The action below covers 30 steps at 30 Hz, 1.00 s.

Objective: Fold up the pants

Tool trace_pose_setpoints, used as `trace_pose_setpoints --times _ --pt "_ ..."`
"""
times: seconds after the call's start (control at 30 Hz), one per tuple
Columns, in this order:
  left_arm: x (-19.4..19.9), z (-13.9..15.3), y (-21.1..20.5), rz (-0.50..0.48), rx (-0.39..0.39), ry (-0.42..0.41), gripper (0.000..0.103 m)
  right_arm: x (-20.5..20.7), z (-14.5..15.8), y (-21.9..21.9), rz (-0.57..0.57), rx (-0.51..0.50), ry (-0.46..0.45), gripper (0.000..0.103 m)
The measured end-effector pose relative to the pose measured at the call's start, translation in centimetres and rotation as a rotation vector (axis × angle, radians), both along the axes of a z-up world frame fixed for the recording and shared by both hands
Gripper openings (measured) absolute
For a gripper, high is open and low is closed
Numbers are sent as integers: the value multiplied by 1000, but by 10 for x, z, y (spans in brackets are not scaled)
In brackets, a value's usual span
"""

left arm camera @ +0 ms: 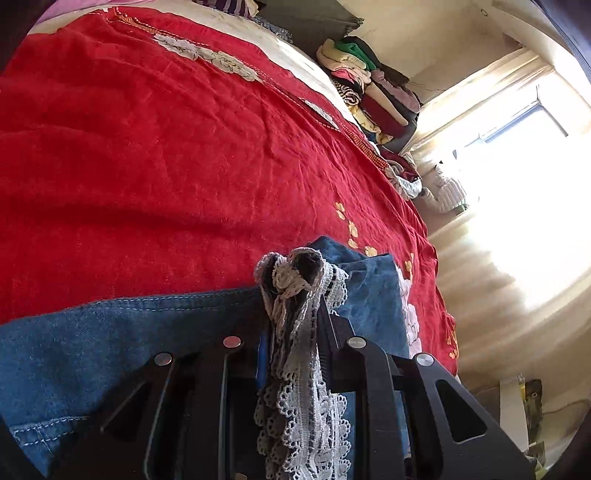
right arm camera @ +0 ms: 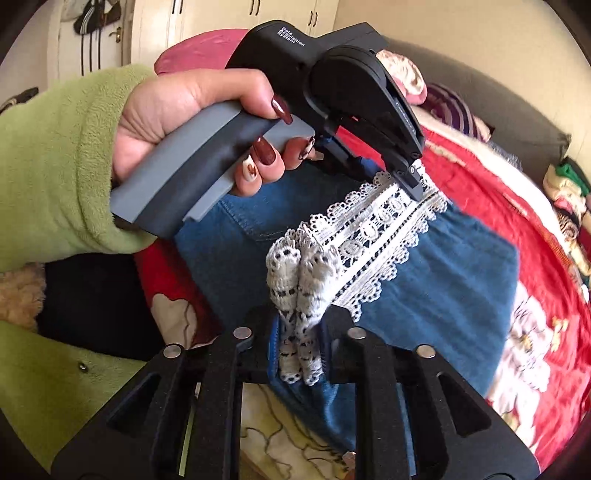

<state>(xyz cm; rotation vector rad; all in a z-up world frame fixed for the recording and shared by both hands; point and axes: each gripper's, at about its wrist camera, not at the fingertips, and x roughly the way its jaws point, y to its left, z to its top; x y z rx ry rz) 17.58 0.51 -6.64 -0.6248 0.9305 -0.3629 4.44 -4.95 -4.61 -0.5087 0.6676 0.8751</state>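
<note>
The pants [left arm camera: 122, 339] are blue denim with a white lace hem [left arm camera: 299, 332]; they lie on a red bedspread [left arm camera: 166, 166]. My left gripper [left arm camera: 295, 291] is shut on the bunched lace hem, just above the denim. In the right wrist view my right gripper [right arm camera: 301, 314] is shut on another part of the same lace hem [right arm camera: 373, 240]. The left gripper [right arm camera: 410, 177] shows there too, held by a hand in a green sleeve, clamped on the lace's far end. The lace band stretches between both grippers over the denim [right arm camera: 443, 295].
A pile of folded clothes [left arm camera: 369, 88] lies at the bed's far edge. A bright window with curtains [left arm camera: 517, 184] is at the right. Pillows [right arm camera: 454, 107] lie at the bed's head, and white wardrobe doors [right arm camera: 229, 14] stand behind.
</note>
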Motion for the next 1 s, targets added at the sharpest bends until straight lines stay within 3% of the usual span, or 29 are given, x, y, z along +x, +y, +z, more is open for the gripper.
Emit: trace_pose_setpoints --times 0.13,0.3,0.37,0.47,0.57,0.8,1.0 --pt "-3 2 2 -3 -6 -11 25 -6 4 -3 24 16 15 23" --pt "-18 15 8 -2 12 -42 44 -15 20 -25 43 120 78 34" --pt "-27 21 11 7 26 -50 52 -18 25 -36 25 123 57 38" --pt "-44 30 15 27 54 -64 53 -12 31 -54 -32 120 41 43" --pt "-68 37 16 35 98 -68 60 -4 36 -73 -122 116 25 44" --pt "-122 31 1 -22 191 -35 60 10 34 -109 -241 117 23 44" --pt "-135 12 -16 -89 182 37 60 16 28 -107 -233 120 42 44"
